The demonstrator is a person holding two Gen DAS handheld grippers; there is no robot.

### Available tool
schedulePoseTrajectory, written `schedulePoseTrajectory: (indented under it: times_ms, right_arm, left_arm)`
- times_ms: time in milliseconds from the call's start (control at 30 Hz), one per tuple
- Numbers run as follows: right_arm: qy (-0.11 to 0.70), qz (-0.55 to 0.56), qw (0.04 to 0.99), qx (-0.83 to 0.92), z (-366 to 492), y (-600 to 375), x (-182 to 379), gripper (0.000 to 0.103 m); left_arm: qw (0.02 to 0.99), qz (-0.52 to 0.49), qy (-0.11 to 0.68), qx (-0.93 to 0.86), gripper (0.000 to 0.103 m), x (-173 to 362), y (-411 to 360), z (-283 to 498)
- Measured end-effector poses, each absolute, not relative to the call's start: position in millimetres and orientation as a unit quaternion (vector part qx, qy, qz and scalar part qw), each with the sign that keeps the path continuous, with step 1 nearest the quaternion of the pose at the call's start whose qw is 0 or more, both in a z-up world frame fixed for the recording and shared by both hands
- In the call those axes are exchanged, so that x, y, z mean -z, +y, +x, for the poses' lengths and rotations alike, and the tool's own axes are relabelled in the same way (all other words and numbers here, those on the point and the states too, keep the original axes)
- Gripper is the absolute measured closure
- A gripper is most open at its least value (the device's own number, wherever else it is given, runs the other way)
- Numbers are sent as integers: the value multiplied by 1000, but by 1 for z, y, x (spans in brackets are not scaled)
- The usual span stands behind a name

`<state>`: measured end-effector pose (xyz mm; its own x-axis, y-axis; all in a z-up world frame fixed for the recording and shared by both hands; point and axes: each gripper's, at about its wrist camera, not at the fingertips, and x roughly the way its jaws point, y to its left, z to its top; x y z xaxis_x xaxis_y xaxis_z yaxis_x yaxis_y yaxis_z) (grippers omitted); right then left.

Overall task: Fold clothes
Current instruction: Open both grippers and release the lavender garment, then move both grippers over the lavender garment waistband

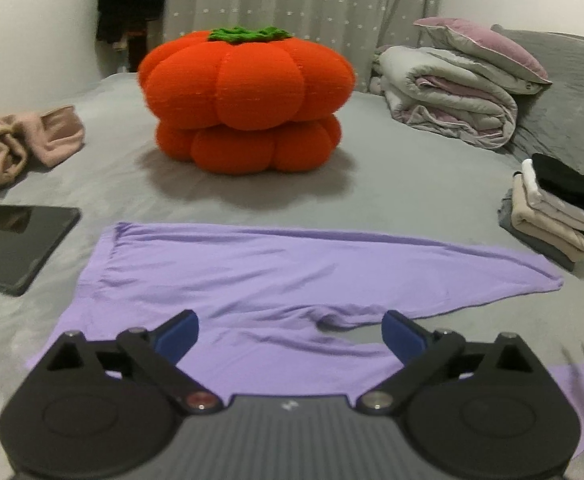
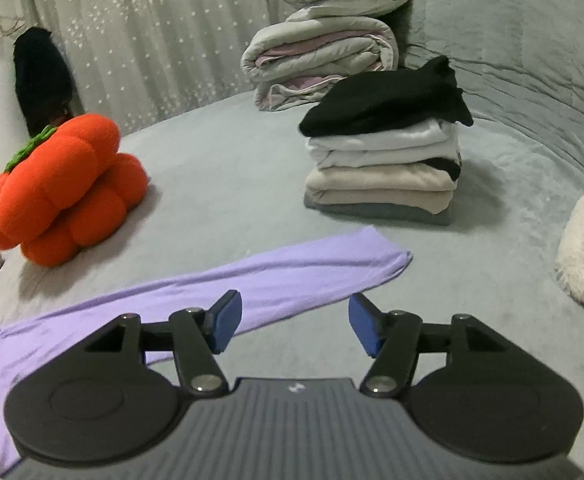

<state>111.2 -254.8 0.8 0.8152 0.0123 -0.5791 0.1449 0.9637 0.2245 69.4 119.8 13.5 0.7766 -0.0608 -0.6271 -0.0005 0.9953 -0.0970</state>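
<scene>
Left wrist view: your left claw (image 1: 290, 334) hangs over the lilac garment (image 1: 276, 280) w/ jaws spread wide, nothing between the pads. The garment lies flat on the grey bed (image 1: 411, 184), one long sleeve or leg running out to the right — laid out that way prob. so you can fold it over cleanly. A dark tablet (image 1: 16, 246) sits just beside its left edge, and the orange pumpkin cushion (image 1: 248, 100) is well back, clear of the work area. A crumpled beige item (image 1: 24, 140) at far left looks unfolded, likely waiting its turn.

Right wrist view: your right claw (image 2: 290, 328) is partly open, also empty, above the bed next to the garment's long strip. The folded stack (image 2: 383, 160), black piece on top, stands beyond — prob. where this one goes once folded. The rolled duvet (image 2: 323, 56) w/ a pillow on it sits further back.
</scene>
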Motion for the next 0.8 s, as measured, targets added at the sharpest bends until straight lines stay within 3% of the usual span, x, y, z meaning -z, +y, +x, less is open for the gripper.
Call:
schedulePoseTrajectory:
  times_ms: [667,800]
  right_arm:
    - [349,132,928,-19,99,-186,11,30]
    - [350,143,925,-46,95,-174,16,24]
  left_arm:
    - [938,-82,334,-41,1,5,169,59]
    - [937,-83,338,-44,1,7,173,59]
